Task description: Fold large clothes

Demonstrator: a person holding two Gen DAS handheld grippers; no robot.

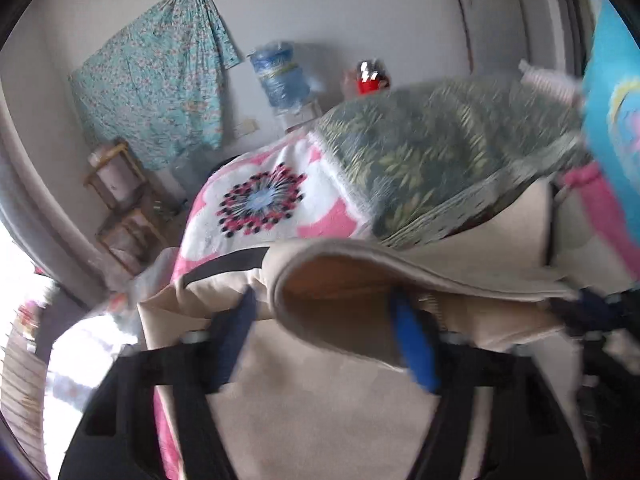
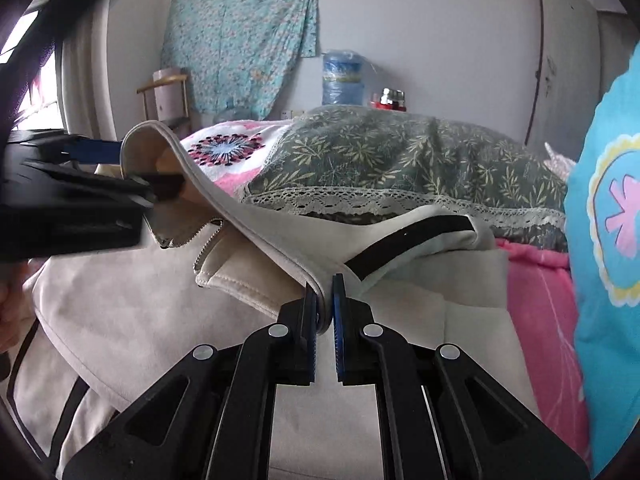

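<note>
— What's lost in the left wrist view?
— Motion blur smears it all; the left tongs [image 1: 326,336] show wide-set blue pads, but whether they bite the beige jacket [image 1: 320,408] is unclear.
— And the right view?
— The jacket [image 2: 132,312] runs off the bottom edge, the bed [image 2: 536,300] hides beneath it, and the small bottles [image 2: 390,100] are too tiny to identify.
</note>
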